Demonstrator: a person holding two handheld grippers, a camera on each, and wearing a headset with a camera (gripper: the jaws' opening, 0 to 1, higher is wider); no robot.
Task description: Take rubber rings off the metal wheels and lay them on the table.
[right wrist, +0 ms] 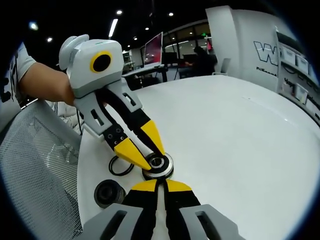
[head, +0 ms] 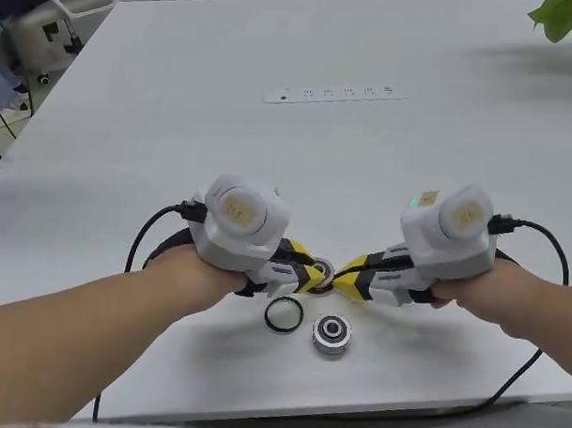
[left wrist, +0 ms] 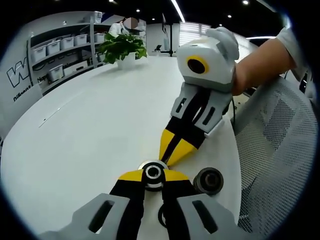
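- An office-like lab is suggested by a wide white counter (head: 176, 126) with a white socket strip (head: 335, 94) set into it.
- Grey shelving stacked with white storage bins (left wrist: 62, 47) is seen beside large dark wall lettering (left wrist: 17, 75).
- A grey mesh office chair (left wrist: 280, 150), a lit monitor (right wrist: 152, 47), a potted green plant (left wrist: 122, 47) and recessed ceiling lights (right wrist: 118, 12) are shown.

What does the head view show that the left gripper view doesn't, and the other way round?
Head view: a white power strip set in the table, and the person's left hand. Left gripper view: shelves of grey storage bins and a grey mesh chair. Both: the small metal wheel pinched between the left gripper and right gripper, and a second metal wheel beside it on the white table.
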